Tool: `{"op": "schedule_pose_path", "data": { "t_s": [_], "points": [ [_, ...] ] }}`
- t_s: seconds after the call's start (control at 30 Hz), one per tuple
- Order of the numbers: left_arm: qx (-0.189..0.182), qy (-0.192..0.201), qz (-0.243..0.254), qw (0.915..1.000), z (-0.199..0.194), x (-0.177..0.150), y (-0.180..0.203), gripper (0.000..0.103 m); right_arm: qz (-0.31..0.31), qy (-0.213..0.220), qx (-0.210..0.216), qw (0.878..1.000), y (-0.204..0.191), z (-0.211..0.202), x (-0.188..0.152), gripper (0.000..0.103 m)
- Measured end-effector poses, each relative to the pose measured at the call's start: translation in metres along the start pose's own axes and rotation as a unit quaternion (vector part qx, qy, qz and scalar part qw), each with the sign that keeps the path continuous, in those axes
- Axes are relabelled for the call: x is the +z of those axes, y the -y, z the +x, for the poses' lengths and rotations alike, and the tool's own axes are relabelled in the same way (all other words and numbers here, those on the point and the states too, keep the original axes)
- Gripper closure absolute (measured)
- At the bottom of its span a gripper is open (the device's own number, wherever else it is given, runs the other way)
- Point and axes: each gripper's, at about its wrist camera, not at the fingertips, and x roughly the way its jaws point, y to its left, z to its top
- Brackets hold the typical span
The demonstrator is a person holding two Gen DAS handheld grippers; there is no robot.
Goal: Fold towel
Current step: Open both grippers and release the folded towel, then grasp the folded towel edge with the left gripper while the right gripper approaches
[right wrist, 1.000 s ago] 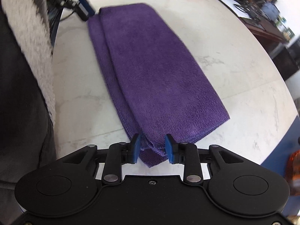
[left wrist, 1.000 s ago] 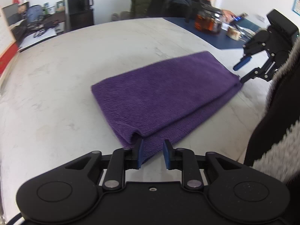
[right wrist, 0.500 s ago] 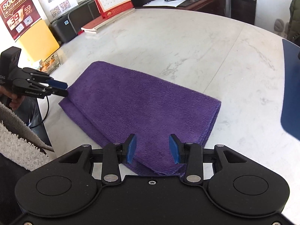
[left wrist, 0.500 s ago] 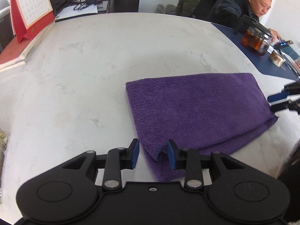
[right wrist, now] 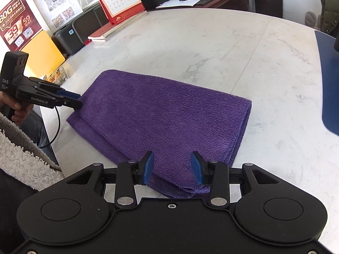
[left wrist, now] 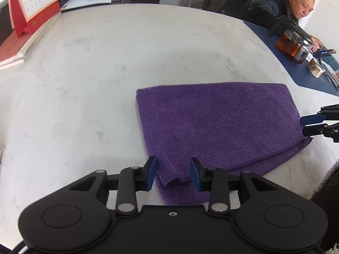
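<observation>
A purple towel (left wrist: 211,122), folded to a long double-layered strip, lies flat on the white marble table (left wrist: 127,53). My left gripper (left wrist: 172,173) is at one short end with its jaws opening; a raised corner fold sits between the blue pads without being pressed. My right gripper (right wrist: 171,167) straddles the opposite short end of the towel (right wrist: 165,116), pads apart and clear of the cloth. Each gripper shows in the other's view: the left gripper (right wrist: 72,100) at the towel's far corner, the right gripper (left wrist: 307,124) by the far edge.
A person (left wrist: 281,2) sits at the far side by a glass teapot (left wrist: 294,44) on a blue mat (left wrist: 307,72). A red desk calendar (right wrist: 118,0), a black printer (right wrist: 70,36) and posters line the table's other edge. My fleece sleeve (right wrist: 21,165) is beside the table edge.
Both grippers rolled, so the towel now runs across each view. Both pairs of jaws widened and no longer pinch the towel corners. The towel lies where it was.
</observation>
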Motion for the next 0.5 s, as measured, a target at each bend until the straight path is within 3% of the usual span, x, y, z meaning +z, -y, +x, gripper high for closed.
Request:
{"op": "schedule_pose_path", "data": {
  "t_s": [0.3,0.5],
  "points": [
    [0.002,-0.015,-0.035,0.9993,0.0025,-0.0041,-0.0003,0.071,0.002,0.001,0.005,1.0,0.0029,0.0032,0.0002,0.065],
    [0.012,-0.023,-0.042,0.9988,0.0091,0.0014,-0.0018,0.084,-0.003,0.002,0.008,1.0,0.0031,0.0027,0.0001,0.065]
  ]
}}
